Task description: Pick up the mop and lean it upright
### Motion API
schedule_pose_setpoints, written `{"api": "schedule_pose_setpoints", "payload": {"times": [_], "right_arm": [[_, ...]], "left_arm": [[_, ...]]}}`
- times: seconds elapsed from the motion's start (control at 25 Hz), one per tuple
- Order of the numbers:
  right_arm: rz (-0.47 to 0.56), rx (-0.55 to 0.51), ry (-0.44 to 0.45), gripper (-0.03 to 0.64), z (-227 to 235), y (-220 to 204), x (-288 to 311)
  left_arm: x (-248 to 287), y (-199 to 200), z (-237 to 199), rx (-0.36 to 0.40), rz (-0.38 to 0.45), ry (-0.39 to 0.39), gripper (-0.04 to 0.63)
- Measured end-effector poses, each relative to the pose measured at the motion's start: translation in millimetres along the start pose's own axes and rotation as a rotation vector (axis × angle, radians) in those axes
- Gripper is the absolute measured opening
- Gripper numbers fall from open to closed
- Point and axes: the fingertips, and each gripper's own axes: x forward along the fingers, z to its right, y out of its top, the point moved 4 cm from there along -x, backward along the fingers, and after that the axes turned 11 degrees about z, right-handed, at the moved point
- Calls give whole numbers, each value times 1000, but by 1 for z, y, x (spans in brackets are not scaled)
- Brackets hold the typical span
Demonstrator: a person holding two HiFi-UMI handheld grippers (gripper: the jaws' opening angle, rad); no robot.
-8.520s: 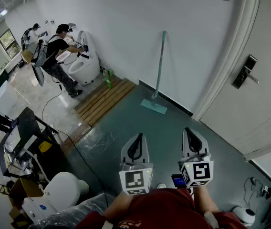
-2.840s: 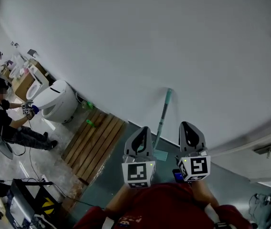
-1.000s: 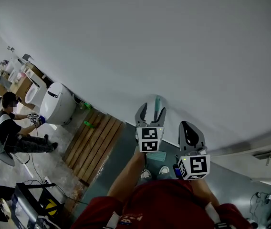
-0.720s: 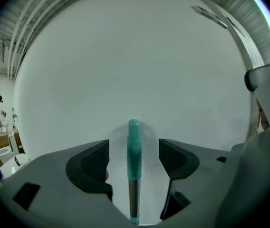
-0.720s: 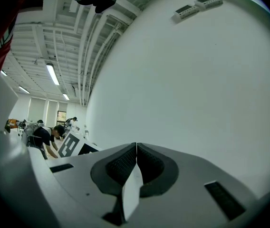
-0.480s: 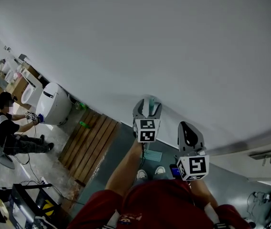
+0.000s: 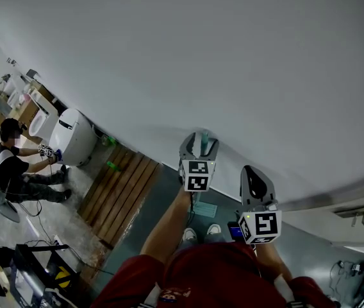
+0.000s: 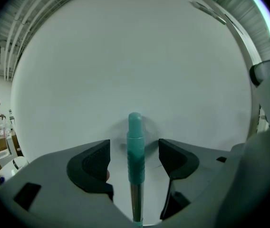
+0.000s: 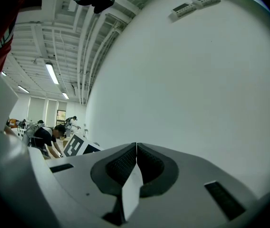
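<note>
Left gripper (image 8: 134,152) jaws spread around mop (image 8: 135,129), seemingly untouched; right gripper (image 9: 136,152) jaws pressed together

Mop handle (image 8: 135,141) upright between the parted jaws of the left claw (image 7: 198,147), wall (image 7: 233,56) just behind, right claw (image 7: 257,186) alongside to the right.

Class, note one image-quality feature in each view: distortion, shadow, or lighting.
Head view: fisheye bows the wall into a curve. Left gripper view: black vignetted corners; the mop handle is sharp, with faint shadow behind. Right gripper view: ceiling strip lights glare.
</note>
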Motion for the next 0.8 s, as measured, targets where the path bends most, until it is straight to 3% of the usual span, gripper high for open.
{"api": "schedule_pose_setpoints", "payload": {"times": [0.6, 0.8], "right_arm": [[-11, 2, -8, 19, 6, -7, -6], [-12, 1, -6, 20, 4, -7, -6]], "left_arm": [[-2, -9, 0, 3, 5, -1, 324], [-6, -6, -1, 17, 36, 19, 169]]}}
